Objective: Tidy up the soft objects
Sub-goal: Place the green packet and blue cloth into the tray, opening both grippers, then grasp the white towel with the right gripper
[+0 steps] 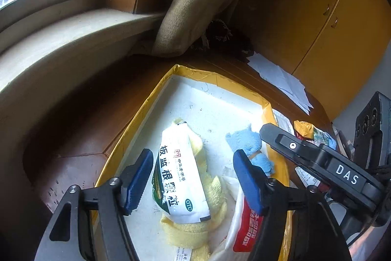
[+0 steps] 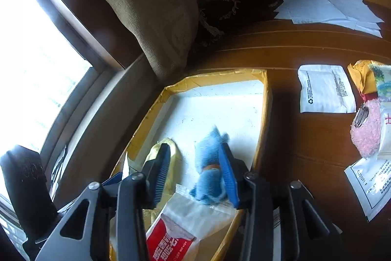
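A shallow yellow-rimmed tray [image 1: 146, 109] [image 2: 265, 99] with a white floor holds the soft items. My left gripper [image 1: 193, 153] is open above a white and green sachet [image 1: 180, 177] that lies on a yellow towel [image 1: 212, 199]; neither pad presses on it. My right gripper [image 2: 195, 145] is open over a blue cloth roll [image 2: 209, 163] [image 1: 246, 141] with a band round it. The roll leans against the right pad, and the left pad stands apart from it. A red and white sachet [image 2: 176, 231] [image 1: 246, 226] lies at the tray's near end.
A beige curtain [image 2: 151, 16] hangs behind the tray beside the window sill [image 1: 61, 40]. On the brown table right of the tray lie white papers [image 2: 330, 9], a white sachet [image 2: 325, 89], a pink granule bag [image 2: 366, 133] and more packets. A yellow cabinet [image 1: 342, 28] stands beyond.
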A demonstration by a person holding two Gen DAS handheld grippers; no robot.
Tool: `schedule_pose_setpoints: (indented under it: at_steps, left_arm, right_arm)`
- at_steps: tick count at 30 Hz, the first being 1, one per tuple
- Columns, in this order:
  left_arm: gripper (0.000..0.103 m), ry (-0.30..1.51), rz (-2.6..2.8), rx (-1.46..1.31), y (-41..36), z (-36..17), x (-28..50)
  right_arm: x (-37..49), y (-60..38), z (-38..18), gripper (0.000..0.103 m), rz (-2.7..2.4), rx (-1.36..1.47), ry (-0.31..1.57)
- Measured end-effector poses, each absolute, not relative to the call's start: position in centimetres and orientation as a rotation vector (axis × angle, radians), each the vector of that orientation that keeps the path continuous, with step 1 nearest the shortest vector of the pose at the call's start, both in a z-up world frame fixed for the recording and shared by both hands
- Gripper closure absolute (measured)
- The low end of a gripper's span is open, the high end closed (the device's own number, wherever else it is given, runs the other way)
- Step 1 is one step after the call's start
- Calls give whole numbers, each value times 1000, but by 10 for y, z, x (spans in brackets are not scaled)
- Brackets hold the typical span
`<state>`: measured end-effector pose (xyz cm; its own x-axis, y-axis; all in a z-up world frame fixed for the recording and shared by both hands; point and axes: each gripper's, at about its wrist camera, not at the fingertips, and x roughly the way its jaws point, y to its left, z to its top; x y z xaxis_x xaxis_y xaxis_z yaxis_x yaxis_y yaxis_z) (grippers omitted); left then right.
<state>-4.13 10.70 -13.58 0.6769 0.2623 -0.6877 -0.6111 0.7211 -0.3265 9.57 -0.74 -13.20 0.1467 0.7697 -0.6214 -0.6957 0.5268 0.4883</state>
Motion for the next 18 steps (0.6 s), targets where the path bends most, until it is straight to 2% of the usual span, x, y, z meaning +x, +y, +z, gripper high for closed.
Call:
schedule_pose_setpoints:
  at_steps: [3, 7, 12, 18]
  left_arm:
    - [24, 619, 525, -540, 96, -125, -47]
    - [24, 552, 529, -522, 79, -111, -58]
    - [24, 508, 413, -565, 54, -98, -65]
    - [24, 589, 273, -514, 3, -91, -34]
  right_arm:
    - [86, -22, -119, 44, 1091, 115, 904]
    - [69, -50, -103, 39, 1154, 137, 833]
    - [53, -91, -92, 38, 1206, 151, 807]
    - [60, -171, -84, 38, 1105, 198, 749]
